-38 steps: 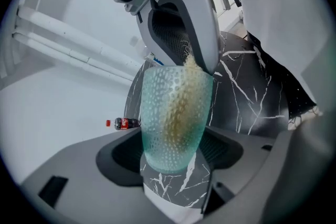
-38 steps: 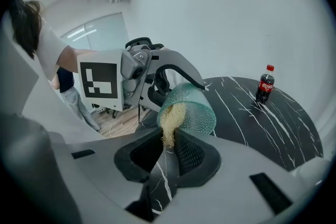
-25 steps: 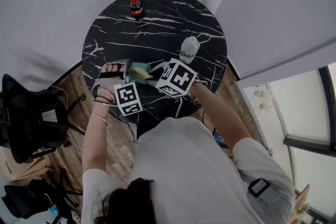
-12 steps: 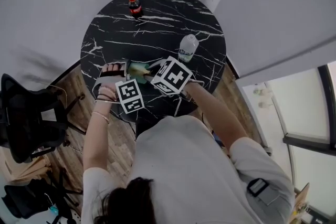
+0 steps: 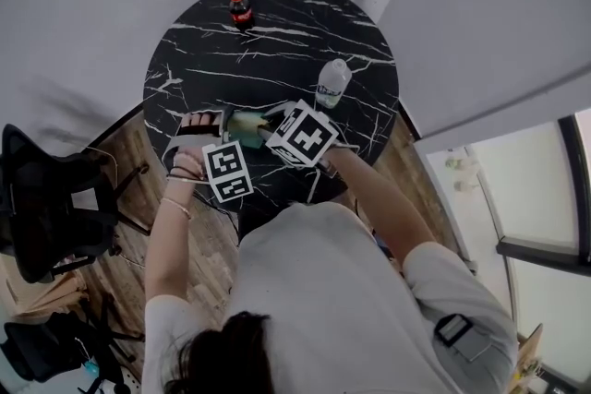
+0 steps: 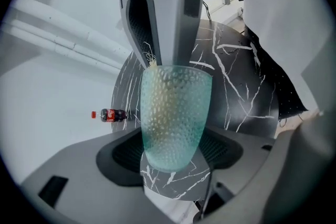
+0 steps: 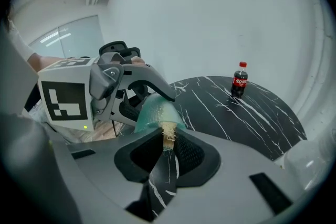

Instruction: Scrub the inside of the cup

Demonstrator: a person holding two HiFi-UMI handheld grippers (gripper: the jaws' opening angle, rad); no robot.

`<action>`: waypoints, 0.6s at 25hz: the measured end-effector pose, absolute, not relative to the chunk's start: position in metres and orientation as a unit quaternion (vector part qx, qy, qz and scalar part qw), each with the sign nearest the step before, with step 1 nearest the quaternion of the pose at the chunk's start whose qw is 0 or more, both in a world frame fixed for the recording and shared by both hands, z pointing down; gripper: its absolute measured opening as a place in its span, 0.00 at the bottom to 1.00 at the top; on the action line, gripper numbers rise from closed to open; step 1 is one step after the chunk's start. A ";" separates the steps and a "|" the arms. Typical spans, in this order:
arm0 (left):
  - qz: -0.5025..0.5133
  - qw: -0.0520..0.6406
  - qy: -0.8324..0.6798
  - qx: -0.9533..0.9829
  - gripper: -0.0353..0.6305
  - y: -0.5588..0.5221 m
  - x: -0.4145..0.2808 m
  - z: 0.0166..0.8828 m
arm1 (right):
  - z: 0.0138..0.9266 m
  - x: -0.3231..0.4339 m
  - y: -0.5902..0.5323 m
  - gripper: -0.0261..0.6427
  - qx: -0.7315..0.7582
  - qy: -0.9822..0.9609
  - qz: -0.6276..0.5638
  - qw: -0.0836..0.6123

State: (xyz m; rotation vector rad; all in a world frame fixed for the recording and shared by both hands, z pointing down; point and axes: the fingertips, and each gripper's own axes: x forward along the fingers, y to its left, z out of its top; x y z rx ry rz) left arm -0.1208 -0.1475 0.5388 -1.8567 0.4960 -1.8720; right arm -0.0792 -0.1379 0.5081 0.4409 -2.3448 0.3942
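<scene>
The right gripper (image 7: 167,144) has its fingers (image 7: 191,156) clenched on a straw-coloured, fibrous scrubber (image 7: 168,135). The scrubber's frayed tip sits inside the mouth of the cup (image 7: 153,112). The left gripper (image 6: 176,153) has its fingers (image 6: 123,156) grasping the cup low down, from both sides, with the mouth turned towards the right gripper. The cup is held over the near edge of the counter (image 5: 277,51); whether it touches the surface cannot be told.

To scrub well, the left grip likely needs to be firm while the scrubber goes deep, presses on the wall and twists round down to the bottom. Levering on the rim could slide the smooth cup out of the ribbed fingers.

The cup is a pale teal, translucent tumbler, dimpled all over and narrowing slightly to a rounded base. The scrubber looks dry and stringy. The counter is round and glossy black with white marble veins. A red-capped cola bottle (image 5: 240,11) stands by its far edge. A clear water bottle (image 5: 332,86) stands towards its right edge.
</scene>
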 end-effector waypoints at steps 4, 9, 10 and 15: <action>-0.668 0.239 0.184 -0.681 0.55 -0.143 -0.119 0.530 | 0.508 -0.079 -0.138 0.15 0.178 -0.907 0.131 0.358; -0.653 0.246 0.192 -0.690 0.55 -0.138 -0.117 0.521 | 0.509 -0.077 -0.137 0.15 0.179 -0.906 0.111 0.368; -0.651 0.247 0.193 -0.691 0.55 -0.137 -0.117 0.519 | 0.509 -0.077 -0.137 0.15 0.177 -0.905 0.107 0.371; -0.644 0.257 0.195 -0.694 0.55 -0.135 -0.117 0.513 | 0.511 -0.077 -0.131 0.15 0.163 -0.905 0.100 0.381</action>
